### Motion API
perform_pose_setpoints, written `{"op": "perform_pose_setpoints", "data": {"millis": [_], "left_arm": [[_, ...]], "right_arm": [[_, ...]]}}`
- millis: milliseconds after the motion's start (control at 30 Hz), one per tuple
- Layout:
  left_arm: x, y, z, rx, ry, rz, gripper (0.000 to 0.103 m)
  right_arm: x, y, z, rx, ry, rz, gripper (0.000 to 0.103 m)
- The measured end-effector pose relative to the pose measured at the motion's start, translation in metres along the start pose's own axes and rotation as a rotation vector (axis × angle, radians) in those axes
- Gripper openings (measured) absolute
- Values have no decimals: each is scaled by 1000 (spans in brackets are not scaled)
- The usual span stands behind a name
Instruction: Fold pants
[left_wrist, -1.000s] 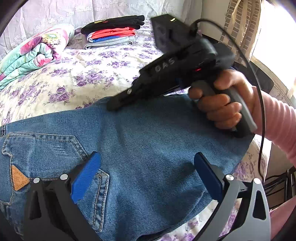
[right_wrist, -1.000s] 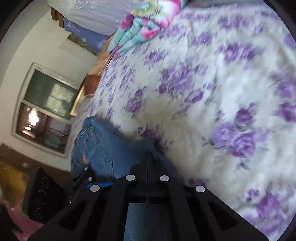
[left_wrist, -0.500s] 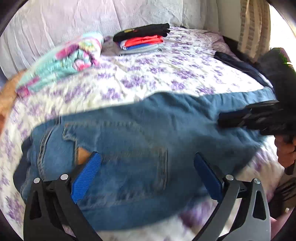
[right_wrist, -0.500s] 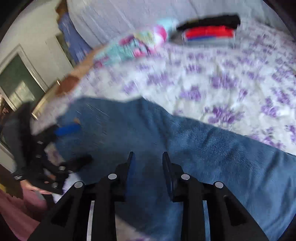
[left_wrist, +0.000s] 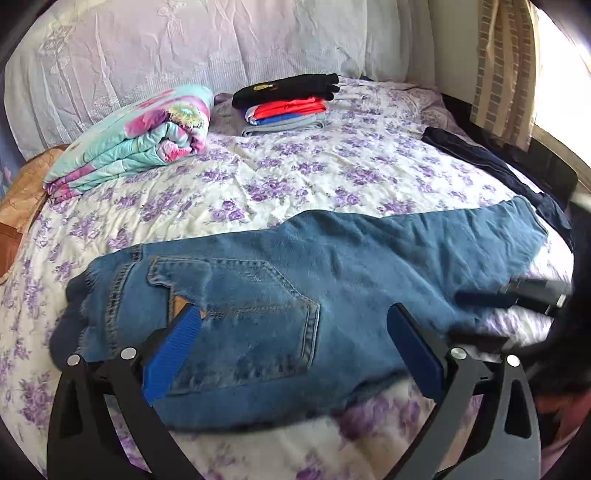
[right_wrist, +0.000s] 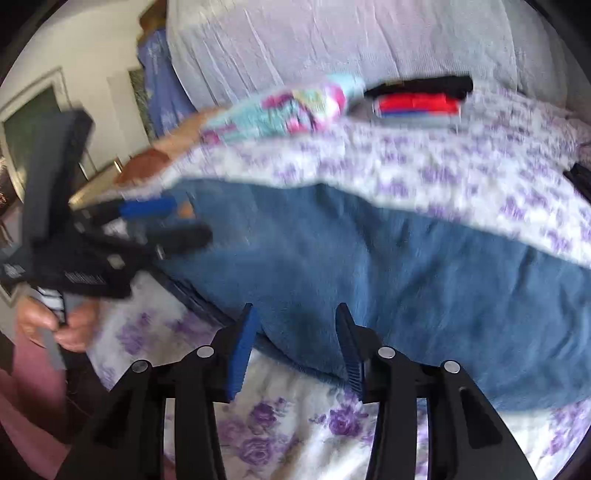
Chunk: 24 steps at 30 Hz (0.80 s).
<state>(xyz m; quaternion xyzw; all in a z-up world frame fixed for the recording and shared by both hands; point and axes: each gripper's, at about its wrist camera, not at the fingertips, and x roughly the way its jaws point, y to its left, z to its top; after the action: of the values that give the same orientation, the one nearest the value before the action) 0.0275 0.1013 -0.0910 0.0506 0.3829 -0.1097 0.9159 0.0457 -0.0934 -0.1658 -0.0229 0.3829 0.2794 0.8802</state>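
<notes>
Lying flat across the near side of the bed (left_wrist: 295, 177), the jeans (left_wrist: 332, 266) run from waistband on our left to hem at the bed's right edge. Our left gripper (left_wrist: 291, 343) hovers over the back pocket, fingers wide apart; our right gripper (right_wrist: 295, 343) hangs at the jeans' near edge, fingers parted, holding nothing. Bare bedspread lies beyond the jeans, up to a quilt (left_wrist: 136, 136) and a clothes stack (left_wrist: 288, 103).

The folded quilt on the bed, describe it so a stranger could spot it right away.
Look toward the back left of the bed, near the pale headboard. The quilt lies left of the clothes stack: bulky, turquoise with big pink flowers, unlike those flat plain garments.
</notes>
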Motion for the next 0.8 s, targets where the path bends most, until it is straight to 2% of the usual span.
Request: {"op": "perform_pose_setpoints", "data": {"millis": [33,67,133,200,233,267,300,333,400,467,533,600,667,767,800], "left_arm": [[11,1,-2,0,46,24,99],[20,3,-8,2,86,43,99],[20,-1,-23,70,69,69,99],[11,-10,-24,119,57,114,99],[9,-11,-20,113,54,106,99],[5,-13,-12,90,43,55,99],[1,-14,-4,60,21,-2,99],[-2,-17,5,24,-5,-59,99],[3,-30,19,-27,-14,-144,99],[20,-50,29,-52,23,-221,99],[39,-66,28,-42,66,-243,99],[63,-81,21,-21,141,-225,99],[73,-91,13,14,158,-172,99],[71,-99,11,44,145,-142,99],[70,-98,9,38,143,-146,99]], "right_arm": [[8,-2,-8,-9,14,-4,45],[4,2,-12,-39,-12,-7,45],[-12,1,-16,-102,-17,-2,45],[-33,-11,-11,-77,-79,-16,49],[-43,-20,-6,-48,-131,-46,57],[-56,-34,1,-3,-205,-103,62],[-61,-49,8,39,-251,-159,64],[-59,-61,14,65,-257,-193,64],[-48,-86,24,96,-216,-249,64],[-30,-107,27,74,-125,-257,64],[-20,-123,22,41,-55,-283,63],[-23,-139,15,-9,-47,-265,63],[-36,-161,9,-23,-35,-254,63],[-57,-205,3,-29,-22,-407,64],[-63,-217,1,-6,-20,-409,64]]}}
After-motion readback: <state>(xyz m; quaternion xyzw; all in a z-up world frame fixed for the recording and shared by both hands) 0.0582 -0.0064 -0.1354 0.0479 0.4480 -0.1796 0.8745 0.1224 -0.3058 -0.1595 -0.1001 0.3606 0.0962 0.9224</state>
